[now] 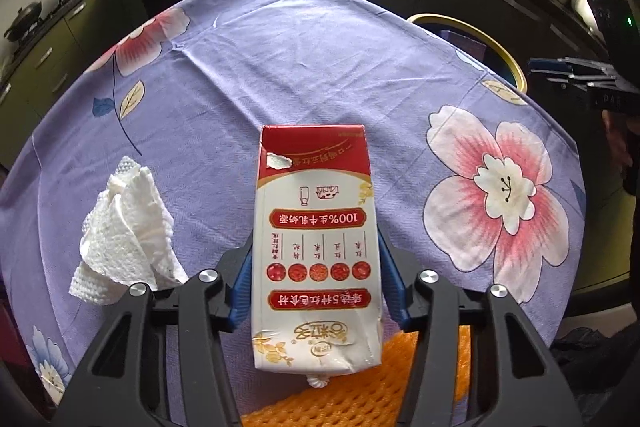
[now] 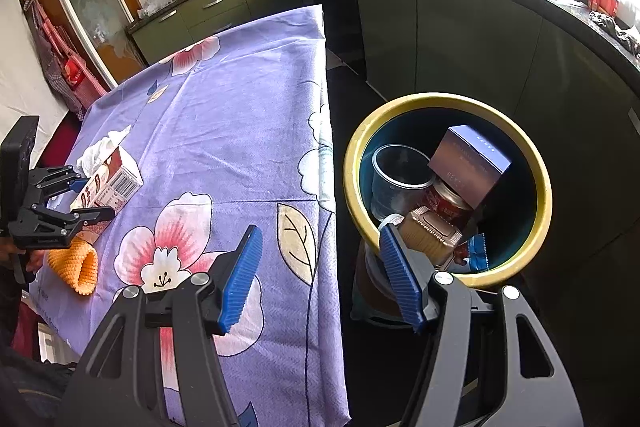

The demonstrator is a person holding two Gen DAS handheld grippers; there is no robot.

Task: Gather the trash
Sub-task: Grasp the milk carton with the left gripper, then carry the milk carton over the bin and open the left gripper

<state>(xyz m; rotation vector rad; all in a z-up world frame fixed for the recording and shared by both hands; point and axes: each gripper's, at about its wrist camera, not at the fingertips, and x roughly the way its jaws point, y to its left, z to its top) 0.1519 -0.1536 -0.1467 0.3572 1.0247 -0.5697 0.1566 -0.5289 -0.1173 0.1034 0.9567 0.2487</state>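
Purple floral tablecloth (image 1: 248,75) mostly bare ahead; milk carton (image 1: 316,247) lying lengthwise away, pinched by left gripper (image 1: 316,291); right gripper (image 2: 320,279) empty, parted, between table edge and bin (image 2: 540,163).

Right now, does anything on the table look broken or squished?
Yes. The milk carton lying flat between the left gripper pads is crumpled at its near end, with a torn patch on its red part. A crumpled paper towel lies beside it.

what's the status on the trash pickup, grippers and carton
Left gripper clamped on milk carton, carton on the tablecloth. Right gripper open, empty, by the bin. Paper towel and orange foam net still uncollected.
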